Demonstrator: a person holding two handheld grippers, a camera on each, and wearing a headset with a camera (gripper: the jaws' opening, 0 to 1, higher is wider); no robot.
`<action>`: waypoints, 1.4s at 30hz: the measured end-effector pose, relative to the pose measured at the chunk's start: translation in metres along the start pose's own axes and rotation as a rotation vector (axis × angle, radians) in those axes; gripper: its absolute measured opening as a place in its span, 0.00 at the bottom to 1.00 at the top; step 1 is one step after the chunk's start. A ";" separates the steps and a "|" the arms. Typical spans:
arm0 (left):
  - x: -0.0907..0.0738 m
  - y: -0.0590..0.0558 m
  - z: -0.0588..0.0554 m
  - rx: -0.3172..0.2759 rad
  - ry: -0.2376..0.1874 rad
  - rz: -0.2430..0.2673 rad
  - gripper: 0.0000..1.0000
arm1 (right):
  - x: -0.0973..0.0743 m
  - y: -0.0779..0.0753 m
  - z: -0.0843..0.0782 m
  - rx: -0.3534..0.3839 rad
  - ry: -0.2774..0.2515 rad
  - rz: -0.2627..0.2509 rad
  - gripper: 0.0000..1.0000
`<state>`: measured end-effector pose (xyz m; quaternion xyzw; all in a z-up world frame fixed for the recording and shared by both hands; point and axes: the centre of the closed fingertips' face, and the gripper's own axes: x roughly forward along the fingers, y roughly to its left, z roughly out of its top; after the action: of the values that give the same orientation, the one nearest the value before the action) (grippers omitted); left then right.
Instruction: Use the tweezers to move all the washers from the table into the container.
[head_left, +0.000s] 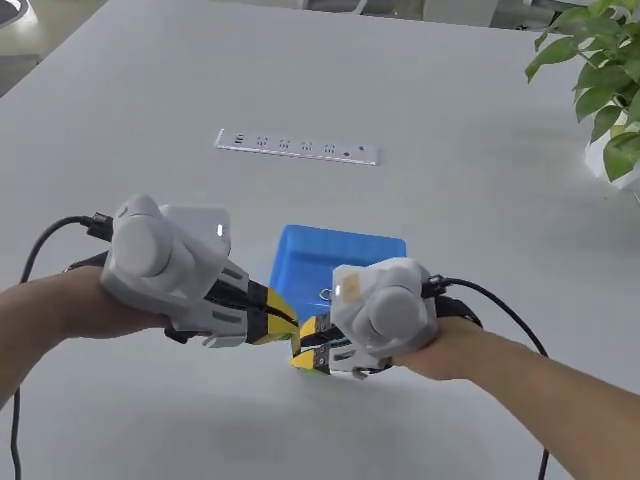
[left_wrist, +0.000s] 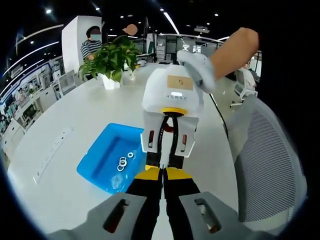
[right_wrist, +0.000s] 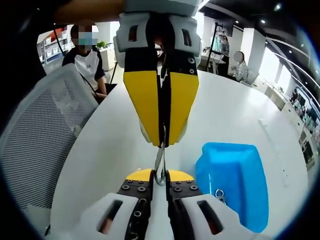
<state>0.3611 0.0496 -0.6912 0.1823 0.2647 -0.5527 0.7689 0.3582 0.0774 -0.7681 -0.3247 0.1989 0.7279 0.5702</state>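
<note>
Several washers (left_wrist: 123, 161) are lying inside blue container (left_wrist: 95, 170), which is sitting on table (head_left: 450, 120) just beyond my tips. My left gripper (left_wrist: 163, 172) and right gripper (right_wrist: 160, 176) are meeting tip to tip, both pairs of jaws pinching tweezers (right_wrist: 160, 159) strung between them. Am judging transfer nearly or fully done. Table beneath grippers is hidden, so am not confirming.

Glossy blue plastic container (head_left: 345, 255); shiny metal washers (left_wrist: 125, 161), tweezers (right_wrist: 160, 155); smooth matt grey table (head_left: 450, 120).
</note>
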 end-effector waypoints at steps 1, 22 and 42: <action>0.000 0.000 0.000 0.000 0.000 -0.001 0.04 | 0.000 -0.001 -0.001 -0.005 0.007 0.000 0.10; 0.004 -0.002 -0.001 0.004 0.023 -0.012 0.05 | 0.002 -0.002 -0.003 0.006 0.039 0.002 0.07; -0.006 0.000 -0.001 -0.017 0.013 0.024 0.25 | 0.000 -0.002 -0.003 0.007 0.040 -0.002 0.07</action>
<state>0.3593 0.0552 -0.6885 0.1823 0.2722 -0.5398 0.7754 0.3606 0.0758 -0.7700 -0.3375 0.2124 0.7198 0.5682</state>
